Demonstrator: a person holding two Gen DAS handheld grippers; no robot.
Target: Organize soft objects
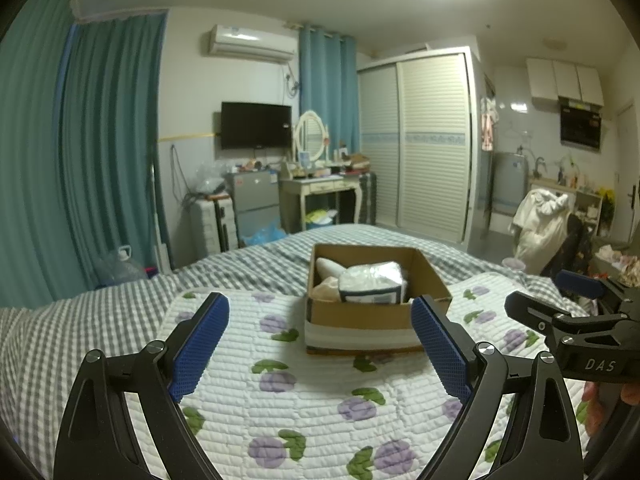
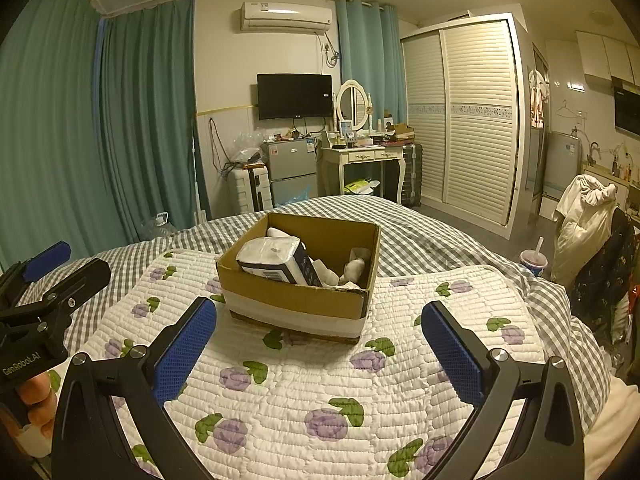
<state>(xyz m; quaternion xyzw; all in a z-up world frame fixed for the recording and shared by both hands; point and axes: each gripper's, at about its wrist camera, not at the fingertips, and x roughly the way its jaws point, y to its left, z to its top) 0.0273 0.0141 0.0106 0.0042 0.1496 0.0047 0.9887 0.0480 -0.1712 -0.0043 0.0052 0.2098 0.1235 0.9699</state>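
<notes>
Grippers — left gripper (image 1: 320,316) and right gripper (image 2: 319,322) — hover spread wide, empty, above the quilt (image 2: 304,396) near the cardboard box (image 2: 296,304).

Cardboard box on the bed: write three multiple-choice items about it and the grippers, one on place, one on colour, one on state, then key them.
1. The cardboard box rests on:
A. the quilted floral mat
B. the vanity desk
C. the floor

2. The gripper pads are:
A. red
B. blue
C. white

3. The left gripper and right gripper are:
A. both shut on cloth
B. one open, one shut
C. both open, holding nothing

Answers:
1 A, the box sits on the mat with purple flowers.
2 B, the textured pads are blue in both views.
3 C, each shows a wide gap with nothing between.
</notes>
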